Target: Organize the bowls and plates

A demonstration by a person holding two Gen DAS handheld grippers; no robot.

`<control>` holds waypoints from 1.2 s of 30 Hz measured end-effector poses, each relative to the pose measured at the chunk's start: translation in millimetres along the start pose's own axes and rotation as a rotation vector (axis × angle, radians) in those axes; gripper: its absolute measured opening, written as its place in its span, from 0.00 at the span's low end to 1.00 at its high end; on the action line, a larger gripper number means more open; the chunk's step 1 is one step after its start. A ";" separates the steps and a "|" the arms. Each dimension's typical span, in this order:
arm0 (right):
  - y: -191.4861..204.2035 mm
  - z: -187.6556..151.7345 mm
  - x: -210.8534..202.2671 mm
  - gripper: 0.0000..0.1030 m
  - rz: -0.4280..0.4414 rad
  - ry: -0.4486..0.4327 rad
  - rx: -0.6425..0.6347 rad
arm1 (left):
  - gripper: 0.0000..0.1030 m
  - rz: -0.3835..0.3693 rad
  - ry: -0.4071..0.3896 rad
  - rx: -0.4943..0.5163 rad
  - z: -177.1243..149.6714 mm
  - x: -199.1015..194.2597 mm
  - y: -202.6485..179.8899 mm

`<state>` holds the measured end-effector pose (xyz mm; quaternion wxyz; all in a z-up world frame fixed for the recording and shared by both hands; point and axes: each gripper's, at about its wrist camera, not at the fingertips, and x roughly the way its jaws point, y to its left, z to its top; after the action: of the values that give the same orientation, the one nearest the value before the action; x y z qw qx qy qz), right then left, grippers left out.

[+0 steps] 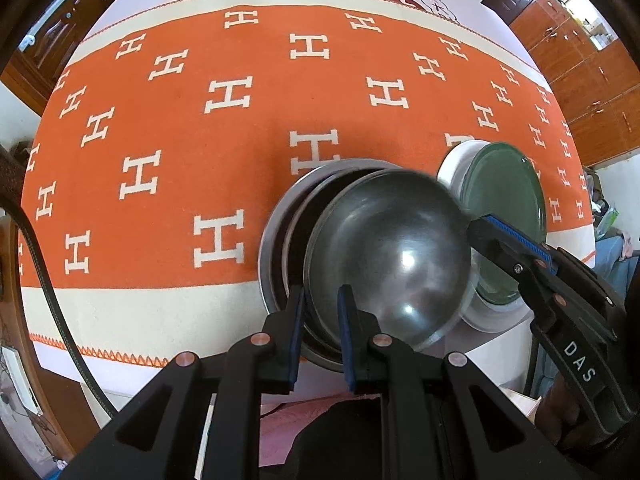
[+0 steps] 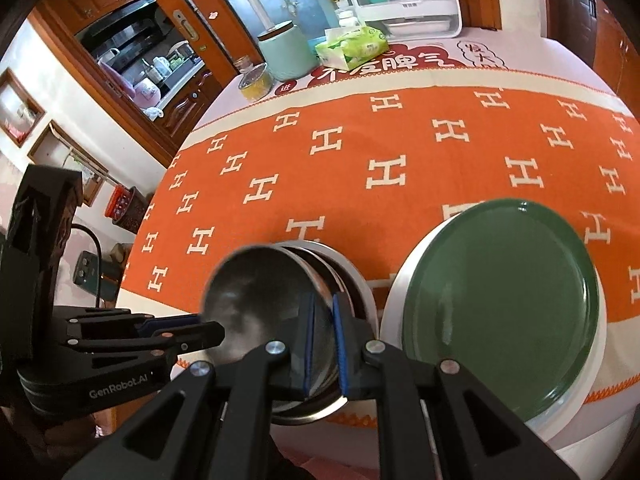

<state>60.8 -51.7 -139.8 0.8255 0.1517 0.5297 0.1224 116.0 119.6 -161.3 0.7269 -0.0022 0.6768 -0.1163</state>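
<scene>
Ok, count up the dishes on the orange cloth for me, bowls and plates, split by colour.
Steel bowls: 3 (nested, the top one tilted)
Green plates: 1
White plates: 1 (under the green one)
Total: 5

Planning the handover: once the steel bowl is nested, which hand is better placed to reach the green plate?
Right, probably. The right tongs clamp the steel bowl on its rim beside the green plate; the left tongs clamp the rim farther from it.
</scene>
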 end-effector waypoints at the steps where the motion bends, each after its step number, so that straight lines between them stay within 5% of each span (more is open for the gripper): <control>1: -0.1 0.5 0.0 0.11 0.001 0.000 0.003 | 0.15 -0.002 -0.006 0.001 -0.1 -0.8 0.7; 13: -14.0 1.4 -2.9 0.13 0.021 0.006 0.065 | 0.27 -0.002 -0.175 0.008 -0.6 -22.4 6.6; 20: -26.2 -1.3 0.2 0.38 0.080 0.060 0.132 | 0.37 0.034 -0.243 0.028 -6.7 -23.1 12.1; 28: -39.7 -13.9 10.3 0.49 0.147 0.156 0.234 | 0.68 0.006 -0.258 0.004 -19.6 -13.0 19.8; 36: -44.5 -30.1 21.7 0.50 0.178 0.224 0.303 | 0.72 -0.018 -0.203 -0.028 -24.4 9.7 26.3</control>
<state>44.1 -81.3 -186.7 0.7150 0.3057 0.6152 0.1297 96.9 147.3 -177.1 0.7905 -0.0301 0.6013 -0.1126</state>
